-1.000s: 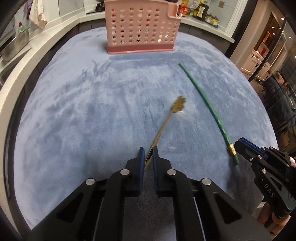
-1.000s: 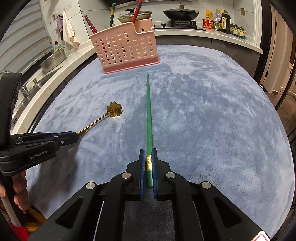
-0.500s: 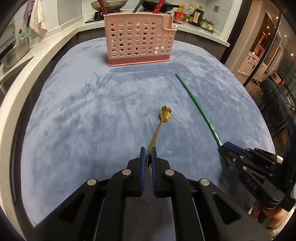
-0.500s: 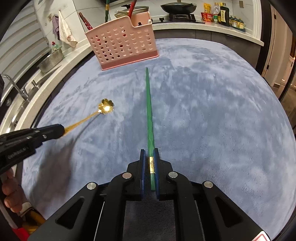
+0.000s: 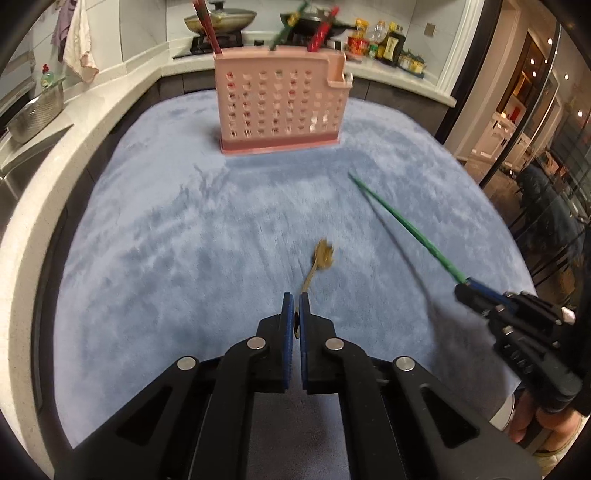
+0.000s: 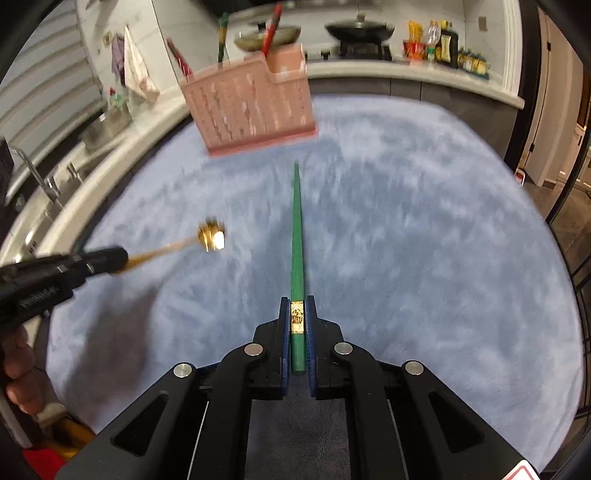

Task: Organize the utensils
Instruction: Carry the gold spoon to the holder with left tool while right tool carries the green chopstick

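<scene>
My left gripper is shut on the handle of a gold spoon with a flower-shaped bowl, held above the blue cloth. My right gripper is shut on a green chopstick near its gold band, tip pointing forward. Each gripper shows in the other's view: the right gripper with the chopstick, the left gripper with the spoon. A pink perforated utensil holder stands at the far side of the cloth, with red and green chopsticks sticking out; it also shows in the right wrist view.
A white counter curves around the cloth. A metal bowl and a sink tap are at the left. Pans and sauce bottles stand on the back counter.
Both grippers have lifted their utensils off the cloth and moved forward toward the pink holder, which now looks closer. The views are blurred by motion.
</scene>
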### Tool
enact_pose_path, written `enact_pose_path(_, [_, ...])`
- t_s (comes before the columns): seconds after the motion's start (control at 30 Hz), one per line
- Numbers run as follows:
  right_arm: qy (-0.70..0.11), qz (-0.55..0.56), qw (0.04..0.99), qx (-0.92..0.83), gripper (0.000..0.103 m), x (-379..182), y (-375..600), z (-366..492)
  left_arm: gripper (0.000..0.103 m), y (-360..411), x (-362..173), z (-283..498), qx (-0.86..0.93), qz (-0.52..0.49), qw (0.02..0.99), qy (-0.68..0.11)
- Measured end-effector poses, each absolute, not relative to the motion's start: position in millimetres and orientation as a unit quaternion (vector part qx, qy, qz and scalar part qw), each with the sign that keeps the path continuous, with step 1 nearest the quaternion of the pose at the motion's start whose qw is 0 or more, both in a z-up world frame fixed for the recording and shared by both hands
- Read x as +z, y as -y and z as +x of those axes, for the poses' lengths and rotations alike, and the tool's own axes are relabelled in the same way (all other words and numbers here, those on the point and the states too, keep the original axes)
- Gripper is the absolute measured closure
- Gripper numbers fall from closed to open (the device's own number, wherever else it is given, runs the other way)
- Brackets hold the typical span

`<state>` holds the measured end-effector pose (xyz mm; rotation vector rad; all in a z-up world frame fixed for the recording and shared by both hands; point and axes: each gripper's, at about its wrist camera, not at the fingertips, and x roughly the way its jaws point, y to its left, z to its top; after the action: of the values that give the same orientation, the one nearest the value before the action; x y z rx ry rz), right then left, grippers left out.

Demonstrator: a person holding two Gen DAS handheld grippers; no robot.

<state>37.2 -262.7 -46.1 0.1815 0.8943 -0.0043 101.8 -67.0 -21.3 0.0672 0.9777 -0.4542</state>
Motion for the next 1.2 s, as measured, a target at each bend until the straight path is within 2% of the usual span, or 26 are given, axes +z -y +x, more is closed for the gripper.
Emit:
enact_pose_path(0.4, [-0.319, 0.089, 0.943, 0.006, 0.095, 67.1, 271.4, 70.4, 0.102, 48.8, 66.1, 140.2, -0.210, 0.004, 0.899, -0.384])
enact_pose_path(0.83, [-0.197, 0.118, 0.973, 0.034, 0.095, 174.4, 284.8, 153.8, 0.102, 49.9, 183.9, 230.4, -0.198, -0.010, 0.946, -0.258])
enact_pose_path(1.03, [-0.162, 0.140, 0.976, 0.034, 0.095, 196.4, 287.3, 201.6, 0.102, 58.8, 199.9, 269.6, -0.193, -0.011, 0.952, -0.238])
enact_pose_path(1.2, [-0.156, 0.147, 0.976, 0.032, 0.095, 197.3, 285.6, 238.8, 0.102, 64.2, 190.1, 293.4, -0.186, -0.011, 0.950, -0.250])
